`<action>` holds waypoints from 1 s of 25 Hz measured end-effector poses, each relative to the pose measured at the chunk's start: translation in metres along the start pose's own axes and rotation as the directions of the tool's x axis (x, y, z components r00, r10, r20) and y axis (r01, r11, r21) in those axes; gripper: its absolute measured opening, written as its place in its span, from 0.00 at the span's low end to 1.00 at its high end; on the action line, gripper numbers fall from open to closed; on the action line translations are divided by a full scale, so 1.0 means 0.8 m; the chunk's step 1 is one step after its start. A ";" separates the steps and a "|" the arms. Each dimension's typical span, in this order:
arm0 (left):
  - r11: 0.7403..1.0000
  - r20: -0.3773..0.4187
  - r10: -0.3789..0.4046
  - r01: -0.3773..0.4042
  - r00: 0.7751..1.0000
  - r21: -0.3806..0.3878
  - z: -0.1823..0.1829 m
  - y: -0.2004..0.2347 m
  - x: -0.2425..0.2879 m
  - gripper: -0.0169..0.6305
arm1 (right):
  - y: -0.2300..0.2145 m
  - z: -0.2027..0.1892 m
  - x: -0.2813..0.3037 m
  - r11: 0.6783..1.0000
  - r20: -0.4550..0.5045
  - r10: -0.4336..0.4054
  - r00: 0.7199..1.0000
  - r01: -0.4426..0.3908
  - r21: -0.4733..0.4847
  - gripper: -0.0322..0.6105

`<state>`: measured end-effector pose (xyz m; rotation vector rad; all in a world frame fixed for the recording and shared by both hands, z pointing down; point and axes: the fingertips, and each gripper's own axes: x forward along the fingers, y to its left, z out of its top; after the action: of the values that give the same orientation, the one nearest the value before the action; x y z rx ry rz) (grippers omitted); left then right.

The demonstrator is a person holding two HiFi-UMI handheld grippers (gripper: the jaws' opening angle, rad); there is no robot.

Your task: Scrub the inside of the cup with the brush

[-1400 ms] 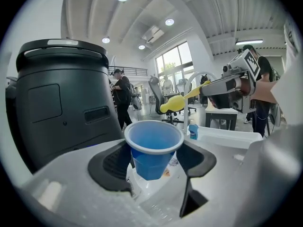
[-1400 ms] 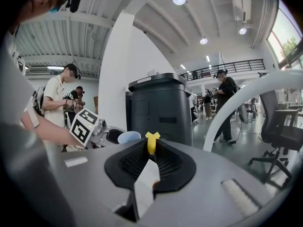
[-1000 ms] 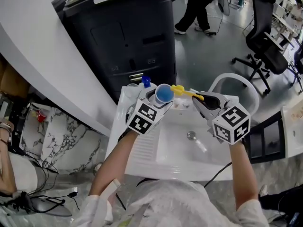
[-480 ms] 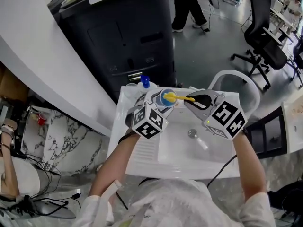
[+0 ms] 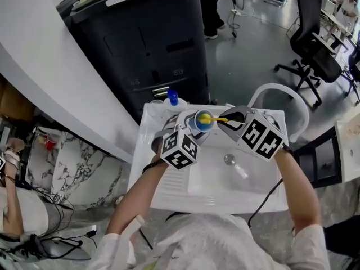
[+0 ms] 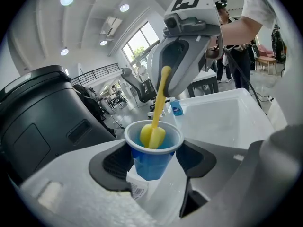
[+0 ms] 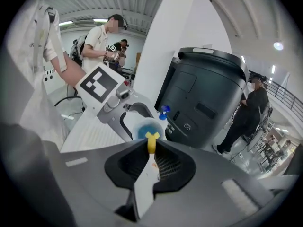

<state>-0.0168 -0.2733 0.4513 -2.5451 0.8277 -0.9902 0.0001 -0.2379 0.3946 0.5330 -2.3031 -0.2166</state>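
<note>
Sink (image 5: 169, 189) is nearest, basin bare apart from the drain. Both grippers are raised over its back half.

Left gripper (image 6: 152, 161): jaws spread wide but clamped on the blue cup (image 6: 152, 151), pads on both sides, cup upright with its mouth open to the right gripper. Right gripper (image 7: 150, 151): jaws pressed together on the yellow brush (image 6: 154, 126) handle. The head sits inside the cup and the handle slants out over the rim.

Progress, as a judgement: brush is in, so scrubbing looks under way. Can't tell how much of the wall is done. Left to do: work round the wall and bottom, then pull the brush out.

Room: the head nearly fills the cup mouth, so little side play and the rim is the edge to watch. Open basin below. Blue-capped bottle (image 5: 172, 99) stands at the sink's back left corner, just behind the cup. Black cabinet (image 5: 146, 44) stands close behind the sink. Open floor lies beyond the sink to the right.
</note>
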 end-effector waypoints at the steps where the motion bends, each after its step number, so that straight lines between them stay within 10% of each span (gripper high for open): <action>1: 1.000 0.001 0.000 0.000 1.000 -0.001 0.000 0.000 0.000 0.49 | 0.002 -0.004 0.002 1.000 -0.014 0.004 1.000 -0.004 -0.005 0.10; 25: 0.999 0.016 -0.022 0.022 1.000 -0.039 -0.009 -0.006 0.006 0.49 | 0.013 0.004 0.029 0.998 0.019 0.018 1.000 -0.019 0.057 0.10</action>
<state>-0.0169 -0.2732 0.4610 -2.5964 0.8242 -0.9695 -0.0200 -0.2388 0.4106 0.5399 -2.3368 -0.1472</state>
